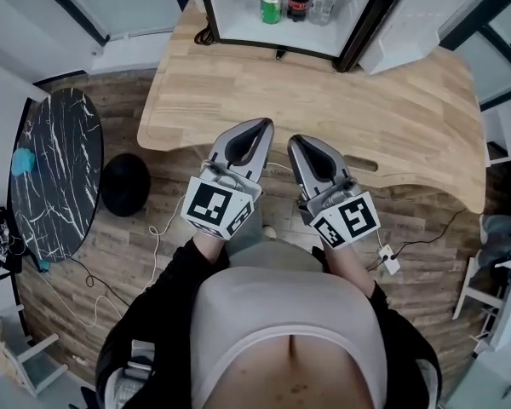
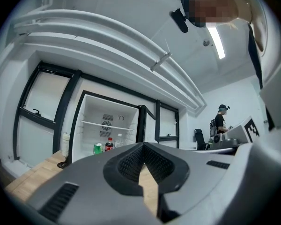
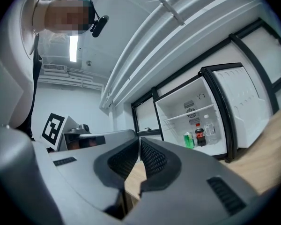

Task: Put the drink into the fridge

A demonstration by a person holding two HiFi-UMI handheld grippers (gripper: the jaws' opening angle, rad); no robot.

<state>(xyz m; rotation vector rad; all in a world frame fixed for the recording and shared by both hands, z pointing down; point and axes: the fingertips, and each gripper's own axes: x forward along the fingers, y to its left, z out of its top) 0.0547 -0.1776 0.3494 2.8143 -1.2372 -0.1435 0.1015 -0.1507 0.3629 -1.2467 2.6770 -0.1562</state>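
A small white fridge stands open at the far edge of the wooden table. On its floor stand a green can, a cola bottle and a clear bottle. The left gripper view shows the same green can and cola bottle, and so does the right gripper view: green can, cola bottle. My left gripper and right gripper hang side by side over the table's near edge. Both are shut with nothing in them and well short of the fridge.
The fridge door swings out to the right. A black marble round table and a black stool stand on the floor at left. Cables and a white adapter lie below the table edge. A person stands far off.
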